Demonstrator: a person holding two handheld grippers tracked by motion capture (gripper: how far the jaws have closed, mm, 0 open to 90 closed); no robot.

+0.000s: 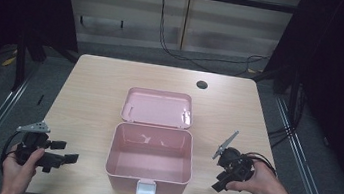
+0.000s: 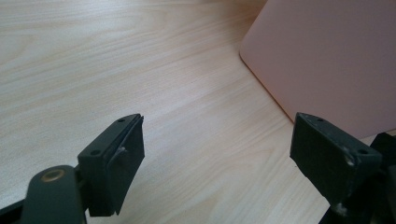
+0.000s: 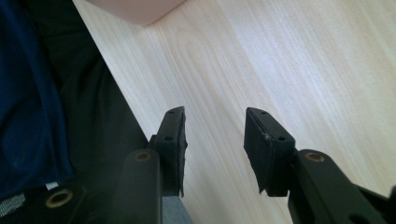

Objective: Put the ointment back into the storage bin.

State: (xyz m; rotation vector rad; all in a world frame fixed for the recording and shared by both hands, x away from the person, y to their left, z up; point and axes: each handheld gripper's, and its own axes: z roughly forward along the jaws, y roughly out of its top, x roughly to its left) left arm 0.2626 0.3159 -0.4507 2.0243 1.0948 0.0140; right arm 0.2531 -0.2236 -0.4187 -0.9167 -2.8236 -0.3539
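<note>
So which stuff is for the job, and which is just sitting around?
For the job:
- pink box, open
- its lid, flipped back behind it
- left tool, open
- right tool, open

Just sitting around:
- wooden table
- round hole in the table
- black cables on the floor

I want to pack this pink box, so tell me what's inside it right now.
The pink box stands open, its lid folded back. Its floor looks bare, with just glare on the far wall. The near wall hides the front strip of the floor.

Pink plastic box (image 1: 149, 160), upright, near table edge, midway between both grippers, touched by neither. Hinged lid (image 1: 157, 107) lies open behind. White front latch (image 1: 146, 188).
</note>
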